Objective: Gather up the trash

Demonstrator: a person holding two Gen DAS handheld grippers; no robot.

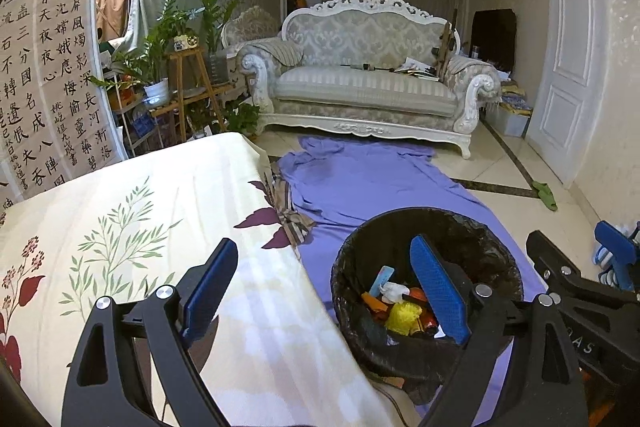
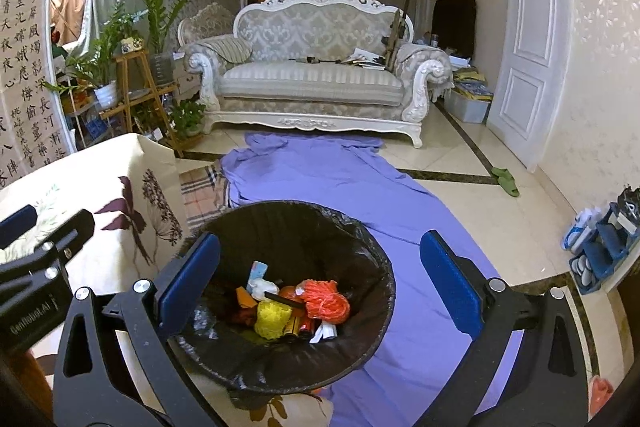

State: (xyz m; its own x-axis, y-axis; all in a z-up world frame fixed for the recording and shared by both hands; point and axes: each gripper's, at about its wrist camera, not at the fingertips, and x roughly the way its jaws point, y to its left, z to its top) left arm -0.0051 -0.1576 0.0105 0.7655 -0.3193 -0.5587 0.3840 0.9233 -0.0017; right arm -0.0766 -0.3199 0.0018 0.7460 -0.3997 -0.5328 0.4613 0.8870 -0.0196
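Left gripper (image 1: 332, 287) stood wide open, empty | right gripper (image 2: 320, 283) likewise wide, empty | trash (image 2: 296, 307) lay inside the black-lined bin (image 2: 360, 247) on the purple sheet (image 2: 320, 179) | floral tablecloth (image 1: 140, 227) looked bare | judgement: collection seemed nearly finished; scan the table and floor for leftovers before reaching again.

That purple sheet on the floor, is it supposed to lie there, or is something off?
It looks odd: the purple sheet lies rumpled across the tiles, running under the bin up to the sofa.
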